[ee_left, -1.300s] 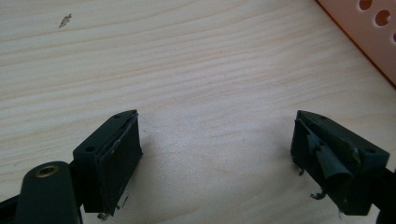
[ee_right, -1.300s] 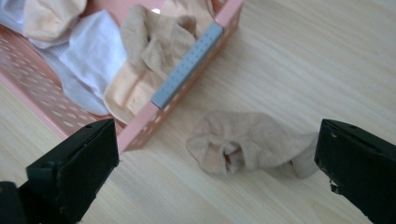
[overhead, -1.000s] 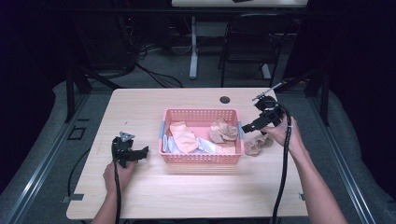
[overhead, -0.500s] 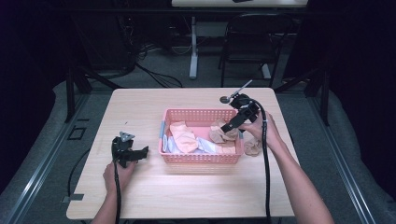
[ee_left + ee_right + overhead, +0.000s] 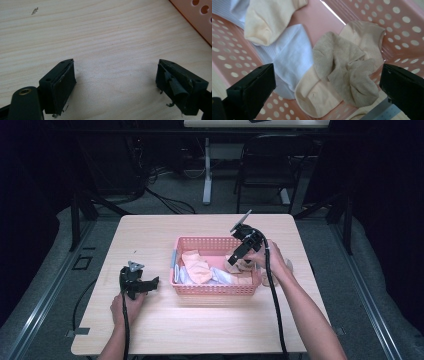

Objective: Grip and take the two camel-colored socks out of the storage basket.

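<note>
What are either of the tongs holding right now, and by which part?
Nothing. The left tongs sit open over bare wooden table; the right tongs hang open above the beige knit sock in the pink perforated plastic basket.

Bare table (image 5: 150, 240) left of basket (image 5: 215, 289)

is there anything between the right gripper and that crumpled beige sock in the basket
Nothing visible does. The right gripper hangs open over the pink basket, and the beige sock lies uncovered on top of the other socks, directly between its jaws' line of approach.
</note>
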